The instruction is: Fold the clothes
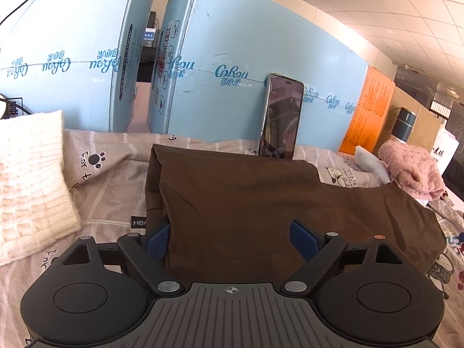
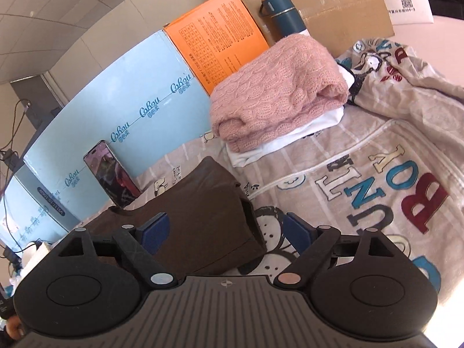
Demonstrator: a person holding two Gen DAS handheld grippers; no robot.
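Brown garment (image 1: 261, 203) lies between both wide-open hand-held grippers, left (image 1: 232, 236) and right (image 2: 226, 232); neither grips it.

Your brown garment (image 1: 261, 203) is plain, with no print, at the centre of the frame. Under it lies a beige striped sheet (image 1: 110, 185) printed with black paw marks, cartoon figures and red and teal letters. At the left you have a cream knit (image 1: 32, 179) with a ribbed weave; at the right, a pink cable-knit sweater (image 2: 278, 87) on white cloth (image 2: 290, 142). Behind stand pale blue boxes (image 1: 246, 49) with teal lettering, an orange box (image 2: 220, 37) and a dark teal flask (image 2: 284, 14). Both tools carry dark blue pads (image 1: 303, 240).
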